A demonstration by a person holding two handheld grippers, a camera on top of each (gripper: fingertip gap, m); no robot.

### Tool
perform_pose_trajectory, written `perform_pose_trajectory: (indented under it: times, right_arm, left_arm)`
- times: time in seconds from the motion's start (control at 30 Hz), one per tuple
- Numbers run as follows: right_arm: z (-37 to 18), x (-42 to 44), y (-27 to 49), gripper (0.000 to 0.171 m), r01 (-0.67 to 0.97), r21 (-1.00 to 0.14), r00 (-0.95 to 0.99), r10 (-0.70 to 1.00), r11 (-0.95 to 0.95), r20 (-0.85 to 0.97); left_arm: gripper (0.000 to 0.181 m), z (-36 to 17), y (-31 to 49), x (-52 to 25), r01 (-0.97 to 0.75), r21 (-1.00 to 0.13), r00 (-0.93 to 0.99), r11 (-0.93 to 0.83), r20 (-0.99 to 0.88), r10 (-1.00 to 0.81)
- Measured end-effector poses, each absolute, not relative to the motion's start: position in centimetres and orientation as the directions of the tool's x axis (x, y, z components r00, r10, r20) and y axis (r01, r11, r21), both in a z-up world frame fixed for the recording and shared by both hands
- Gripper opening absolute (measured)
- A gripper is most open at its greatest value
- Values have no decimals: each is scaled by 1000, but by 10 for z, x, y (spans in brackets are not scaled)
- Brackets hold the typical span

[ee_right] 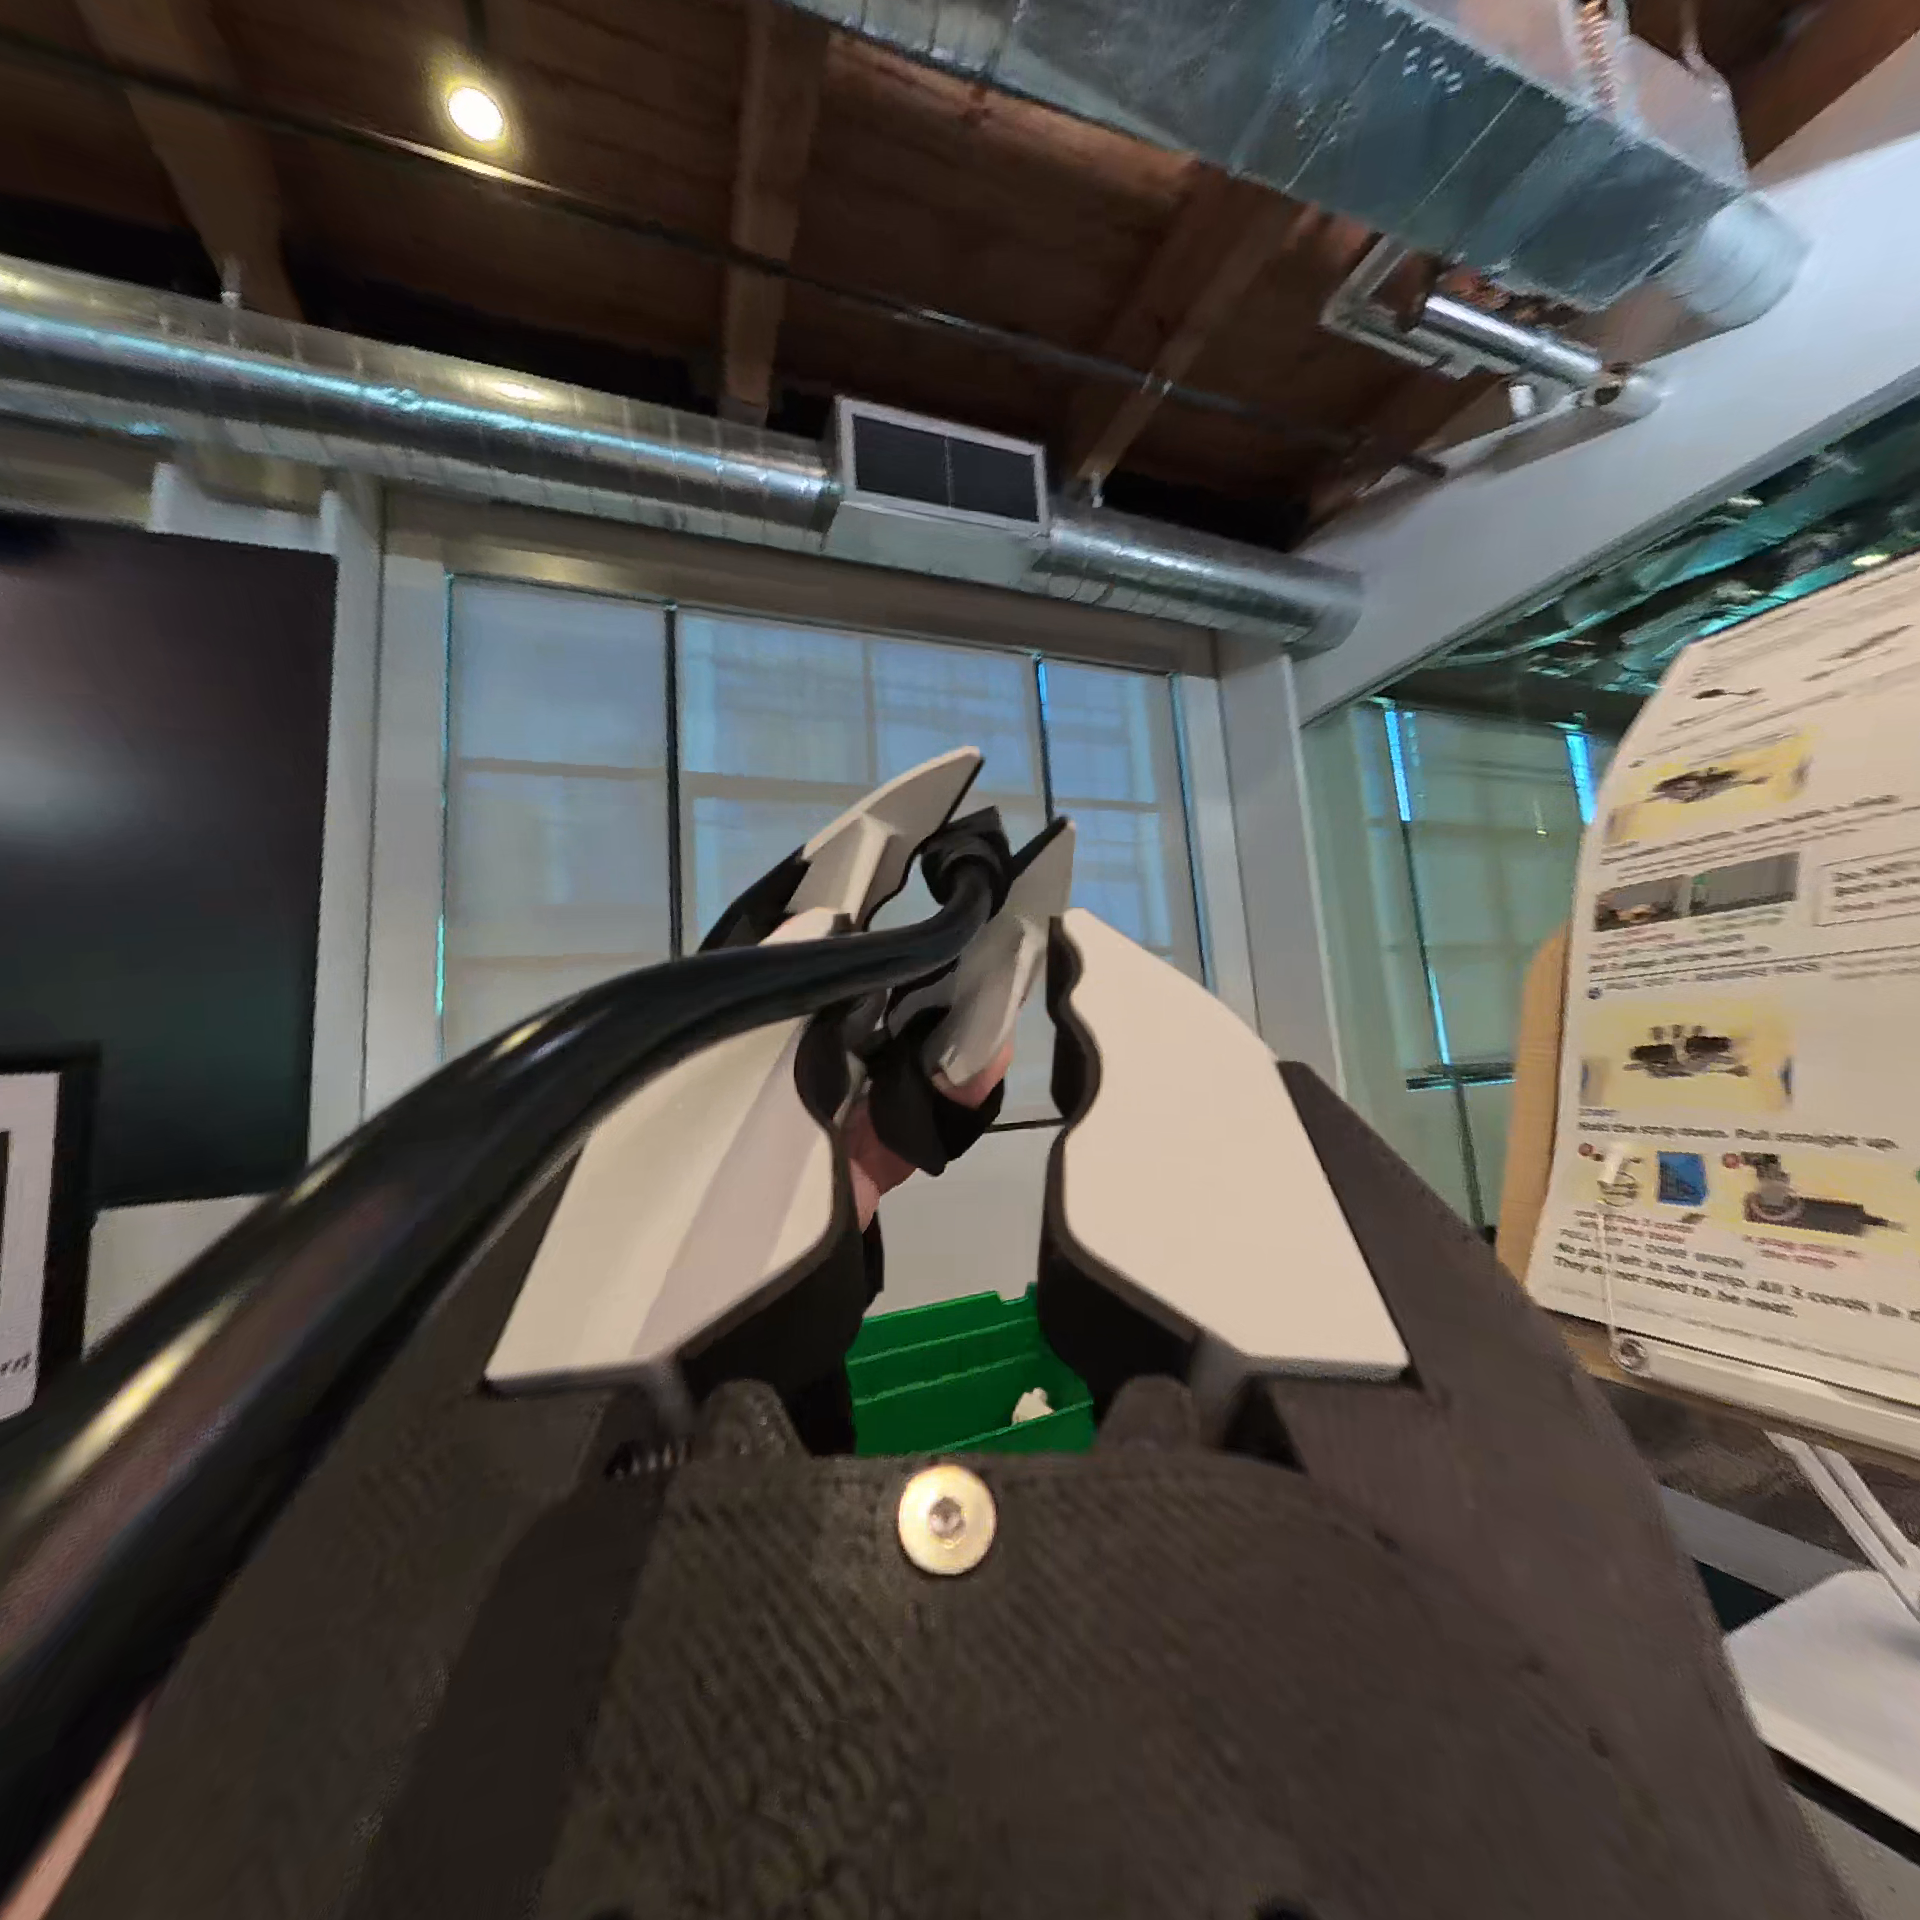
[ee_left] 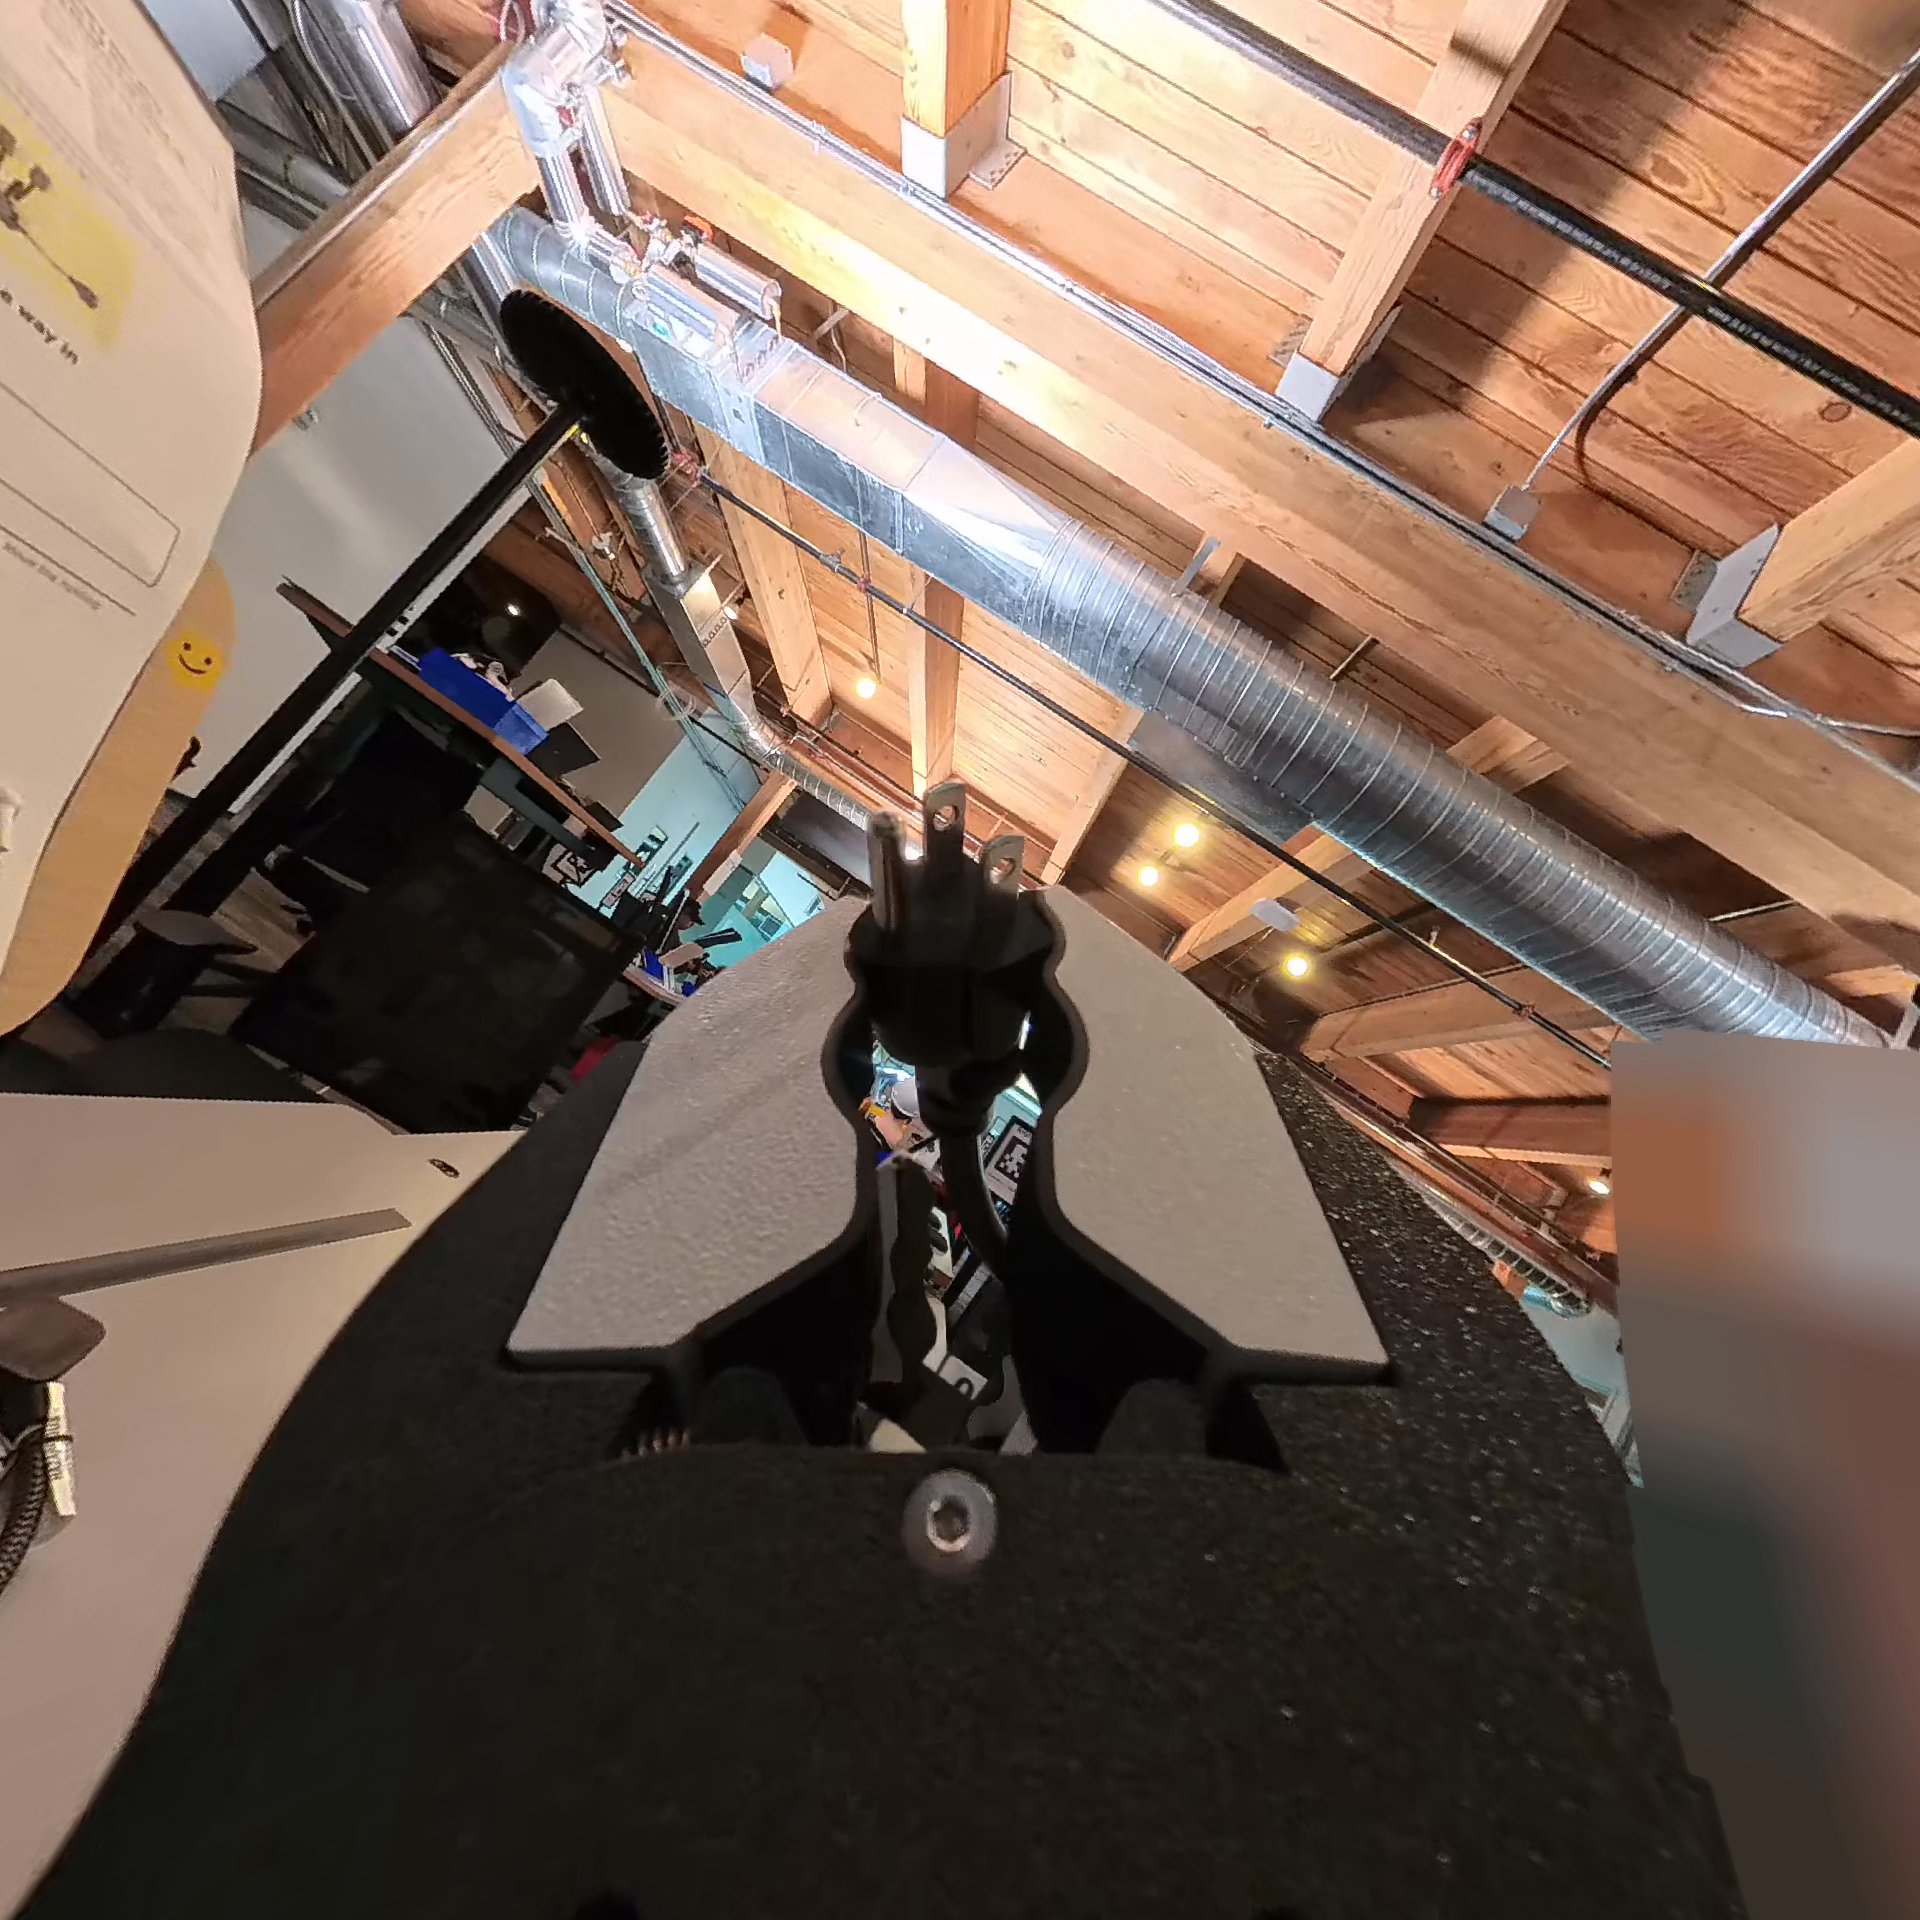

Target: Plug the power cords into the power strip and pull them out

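- Black three-prong plug point(ee_left: 951, 971): pinched in your left gripper point(ee_left: 951, 997), prongs raised toward the wooden ceiling point(ee_left: 1195, 343).
- Its cord point(ee_right: 436, 1122): draped over your right gripper point(ee_right: 956, 1049).
- Right jaws: spread, holding nothing.
- Green bin point(ee_right: 966, 1371): below them.

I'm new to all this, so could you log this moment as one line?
left gripper: shut on plug, prongs up | right gripper: open, empty | cord: draped over it
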State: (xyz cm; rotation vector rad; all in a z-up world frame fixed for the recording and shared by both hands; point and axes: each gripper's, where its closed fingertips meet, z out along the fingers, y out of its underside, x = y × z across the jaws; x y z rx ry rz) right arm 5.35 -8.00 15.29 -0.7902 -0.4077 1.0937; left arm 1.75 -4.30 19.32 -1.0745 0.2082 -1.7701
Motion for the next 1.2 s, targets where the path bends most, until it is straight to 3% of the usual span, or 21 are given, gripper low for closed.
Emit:
perform_pose_trajectory:
  times: [0.1,0.23,0.43,0.67,1.07,1.2]
  right_arm:
    - [154,64,-77,36,-627,-721,494,866,295,-76]
    - [151,60,-75,33,-470,-760,605,791,449,92]
    - [147,60,-67,24,-421,-788,608,784,449,121]
    - [148,60,-79,25,-294,-715,670,670,634,319]
    - [151,67,-69,16,-252,-770,667,682,586,301]
    - [154,75,-66,16,-192,-767,677,649,612,349]
  left_arm:
    - [25,190,-43,23,677,-568,-91,-469,568,-818]
    - [25,186,-45,31,643,-587,-100,-491,571,-815]
    - [25,178,-61,61,577,-664,-72,-476,539,-839]
    - [26,168,-60,73,545,-601,-170,-585,604,-779]
    - [27,164,-55,78,520,-574,-230,-632,619,-751]
    - [34,161,-52,82,429,-700,-142,-571,571,-808]
